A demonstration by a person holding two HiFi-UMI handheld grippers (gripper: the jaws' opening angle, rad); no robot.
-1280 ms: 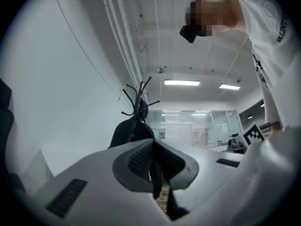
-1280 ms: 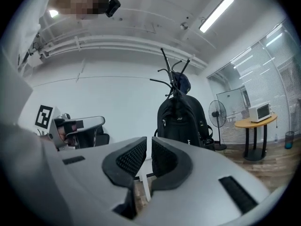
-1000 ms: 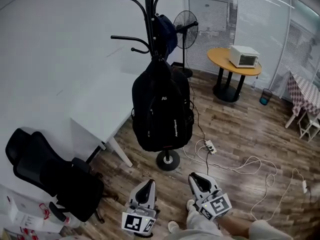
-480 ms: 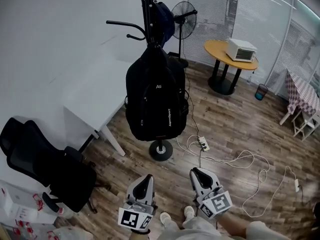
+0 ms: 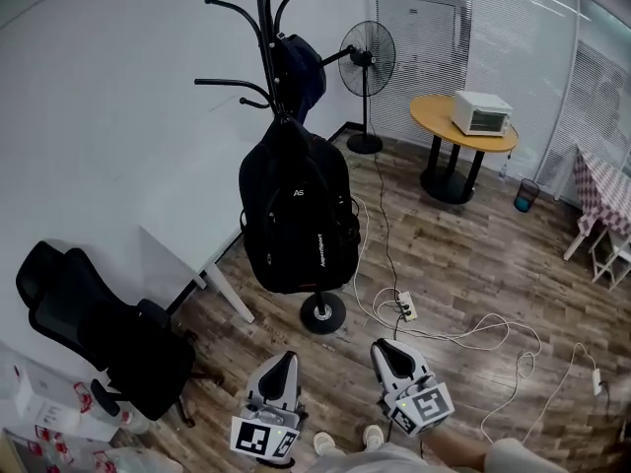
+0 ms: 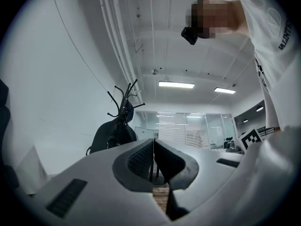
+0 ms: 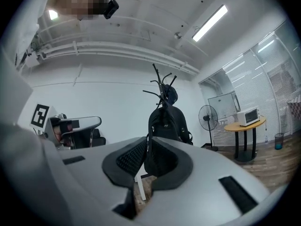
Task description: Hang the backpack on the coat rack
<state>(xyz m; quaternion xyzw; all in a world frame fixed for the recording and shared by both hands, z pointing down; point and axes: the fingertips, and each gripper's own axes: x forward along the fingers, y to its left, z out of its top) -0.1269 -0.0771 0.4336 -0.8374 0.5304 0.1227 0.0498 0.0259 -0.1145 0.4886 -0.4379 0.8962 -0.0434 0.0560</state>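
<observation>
Rig looks like this: left hand-held gripper point(image 5: 282, 361) and right hand-held gripper point(image 5: 385, 347) are both smooth light-grey shells with black ribbed pads point(image 7: 129, 157) inside. Each one has a white cube point(image 5: 264, 438) with black square markers at the near end. The person's got a white T-shirt point(image 6: 273, 32) with dark lettering, light trousers point(image 5: 503, 454), pale shoes point(image 5: 325, 443) and a small black head camera point(image 6: 189, 35).

**Backpack on rack, room around it**

The backpack point(image 5: 296, 215) hangs on the coat rack point(image 5: 264, 28), just beside the desk point(image 5: 182, 239) corner. The chair point(image 5: 94, 328) stands left of the desk and the fan point(image 5: 368, 47) behind the rack. The oven point(image 5: 482, 112) sits on the round table point(image 5: 434, 124), far right.
</observation>
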